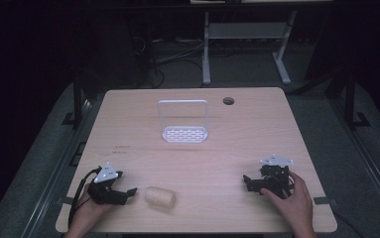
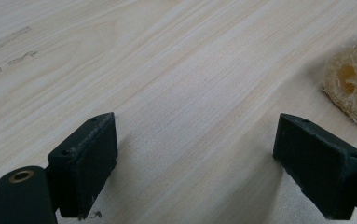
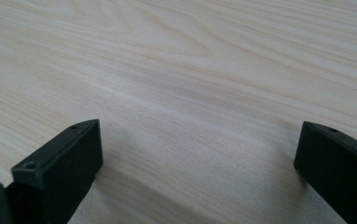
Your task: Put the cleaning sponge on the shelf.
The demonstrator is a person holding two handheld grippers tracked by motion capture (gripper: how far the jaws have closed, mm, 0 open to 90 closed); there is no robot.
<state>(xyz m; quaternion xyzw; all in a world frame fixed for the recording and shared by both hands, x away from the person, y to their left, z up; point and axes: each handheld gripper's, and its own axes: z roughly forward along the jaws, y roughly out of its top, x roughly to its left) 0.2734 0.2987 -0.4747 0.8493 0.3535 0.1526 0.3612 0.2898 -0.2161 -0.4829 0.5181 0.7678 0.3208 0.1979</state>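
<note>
- Wooden table (image 1: 197, 163) holds a loofah (image 1: 160, 197).
- Left gripper (image 1: 123, 194), jaws spread wide, sits just beside the loofah.
- Right gripper (image 1: 249, 182), jaws spread too, rests well apart from it.

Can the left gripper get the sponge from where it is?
Probably yes. The left gripper is open, and the sponge lies just beside it on the table, apart, with nothing between them.

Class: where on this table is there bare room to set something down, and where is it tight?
Free: the wide table strip between rack and grippers, and between loofah and right gripper. Tight: the gap between left gripper and loofah.
</note>
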